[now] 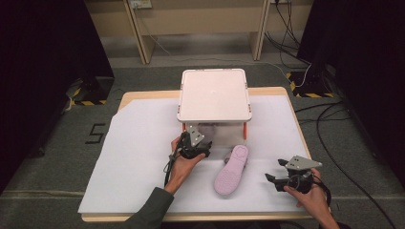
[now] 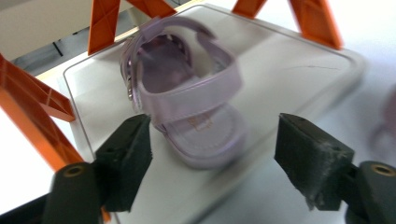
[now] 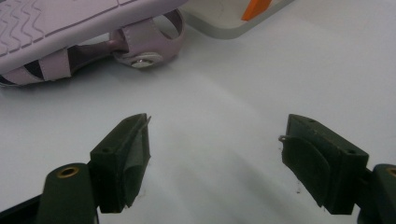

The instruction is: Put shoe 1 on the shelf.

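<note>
High view puts the right gripper [image 1: 275,182] nearest, at about four o'clock on the white-covered table [image 1: 133,157], jaws spread wide over bare sheet with nothing between them. Just beyond it, near the middle, one lilac sandal [image 1: 231,170] lies sole up. At about nine o'clock from that sandal the left gripper [image 1: 206,153] points under the two-tier rack [image 1: 214,94], toward the second lilac sandal [image 2: 187,112], which stands upright on the rack's lower shelf [image 2: 289,79] between the orange legs [image 2: 32,116].

Left gripper view shows its jaws wide apart and holding nothing, the sandal's toe end just ahead of the gap, not touched by either pad. It looks like a placing just finished. To finish well, I'd draw that gripper straight back, level and wide, clear of the strap and the orange legs, so the sandal isn't nudged.
</note>
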Tool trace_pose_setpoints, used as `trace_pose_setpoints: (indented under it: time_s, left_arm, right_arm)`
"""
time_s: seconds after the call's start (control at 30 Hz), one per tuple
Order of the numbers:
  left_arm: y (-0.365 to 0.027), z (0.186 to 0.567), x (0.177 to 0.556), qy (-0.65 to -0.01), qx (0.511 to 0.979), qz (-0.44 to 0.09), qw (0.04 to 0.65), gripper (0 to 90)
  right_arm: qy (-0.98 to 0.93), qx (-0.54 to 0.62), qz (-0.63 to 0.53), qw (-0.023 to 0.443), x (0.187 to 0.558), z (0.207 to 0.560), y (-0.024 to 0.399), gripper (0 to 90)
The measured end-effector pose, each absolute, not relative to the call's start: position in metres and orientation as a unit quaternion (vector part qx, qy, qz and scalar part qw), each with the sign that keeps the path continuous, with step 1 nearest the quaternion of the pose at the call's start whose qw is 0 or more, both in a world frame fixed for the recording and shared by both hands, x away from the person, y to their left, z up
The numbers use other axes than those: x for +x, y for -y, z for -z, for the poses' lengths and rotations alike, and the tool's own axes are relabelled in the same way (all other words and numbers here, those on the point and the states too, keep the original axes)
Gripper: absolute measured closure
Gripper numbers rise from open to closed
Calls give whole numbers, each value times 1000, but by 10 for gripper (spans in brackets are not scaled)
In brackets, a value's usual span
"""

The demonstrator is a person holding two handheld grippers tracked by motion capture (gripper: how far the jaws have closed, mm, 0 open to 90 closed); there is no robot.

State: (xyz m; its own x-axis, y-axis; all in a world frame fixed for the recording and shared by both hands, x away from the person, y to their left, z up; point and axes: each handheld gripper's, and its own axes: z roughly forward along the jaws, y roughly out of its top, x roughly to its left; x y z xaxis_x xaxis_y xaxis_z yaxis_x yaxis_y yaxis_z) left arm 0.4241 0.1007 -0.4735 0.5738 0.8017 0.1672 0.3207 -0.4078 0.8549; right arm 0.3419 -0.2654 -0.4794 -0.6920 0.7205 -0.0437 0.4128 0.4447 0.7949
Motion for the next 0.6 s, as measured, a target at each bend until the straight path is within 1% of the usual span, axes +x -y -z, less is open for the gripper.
trace_pose_setpoints:
  time_s: [0.2, 0.3, 0.43, 0.6]
  left_arm:
    - [-115, 467, 397, -341, 791, -276, 427, 198]
    - [-128, 468, 382, -341, 791, -270, 430, 198]
    - [-148, 468, 368, -355, 783, -256, 442, 196]
    - [-168, 474, 353, -375, 773, -253, 444, 193]
  right_arm:
    - [-828, 340, -403, 192, 342, 479, 266, 239]
    - [-827, 342, -402, 193, 342, 480, 266, 239]
    - [-825, 346, -405, 190, 342, 480, 269, 239]
    - [-825, 346, -406, 189, 342, 480, 268, 239]
